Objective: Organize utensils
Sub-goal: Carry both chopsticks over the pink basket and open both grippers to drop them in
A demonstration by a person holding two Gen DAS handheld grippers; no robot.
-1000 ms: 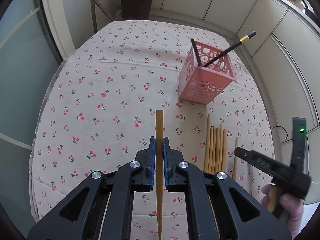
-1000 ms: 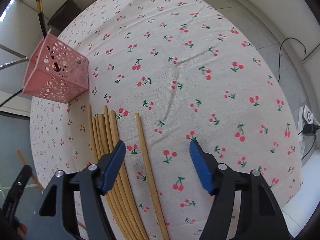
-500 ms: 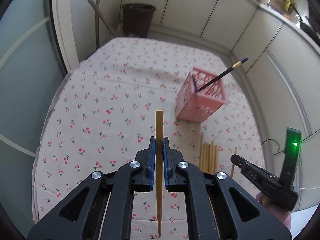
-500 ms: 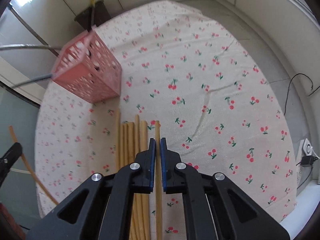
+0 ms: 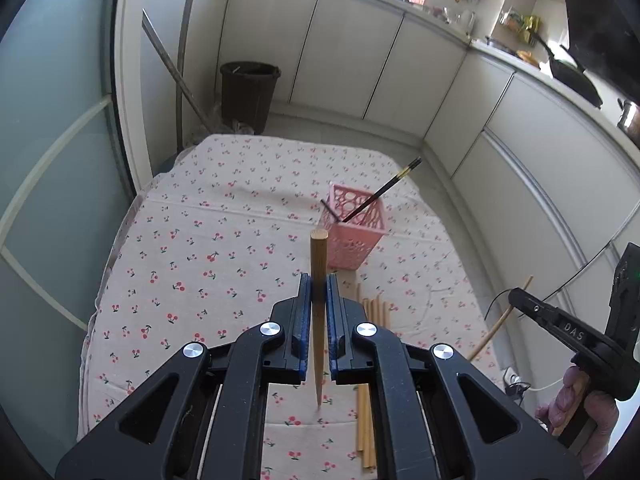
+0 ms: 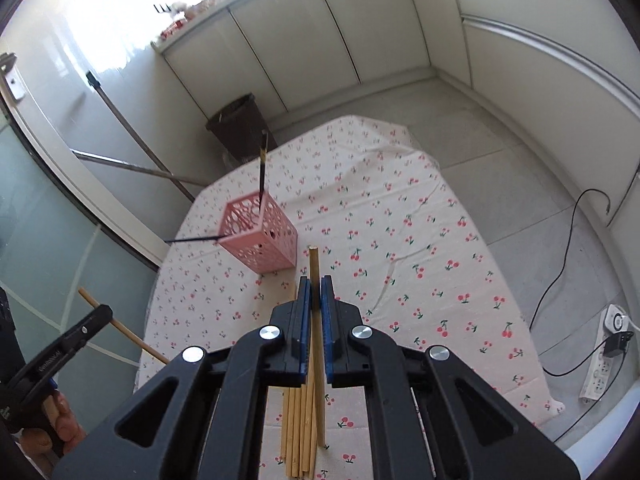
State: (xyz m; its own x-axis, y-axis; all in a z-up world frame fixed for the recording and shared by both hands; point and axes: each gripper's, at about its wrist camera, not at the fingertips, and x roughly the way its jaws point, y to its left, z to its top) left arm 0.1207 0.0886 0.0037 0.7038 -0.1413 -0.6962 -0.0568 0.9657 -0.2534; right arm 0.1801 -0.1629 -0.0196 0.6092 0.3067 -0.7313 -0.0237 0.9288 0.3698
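Observation:
My left gripper [image 5: 318,285] is shut on a wooden chopstick [image 5: 319,256] that stands up between the blue pads, high above the table. My right gripper [image 6: 315,288] is shut on another wooden chopstick [image 6: 314,268], lifted off the cloth. The pink perforated holder [image 5: 354,234] [image 6: 262,236] stands ahead of both, with two black chopsticks [image 5: 384,192] leaning out of it. A bundle of wooden chopsticks [image 6: 298,420] [image 5: 374,310] lies on the cherry-print tablecloth [image 5: 208,256] below the grippers. The right gripper shows at the right edge of the left wrist view, held by a hand [image 5: 580,408].
A dark bin [image 5: 249,94] stands on the floor beyond the table's far edge. Metal poles [image 5: 176,68] lean against the wall at the left. White cabinets line the back and right. A power strip [image 6: 606,358] and a cable lie on the floor at the right.
My right gripper closed on a single wooden chopstick and lifted it off the cloth. Both grippers rose, so the table and the pink holder look smaller and farther.

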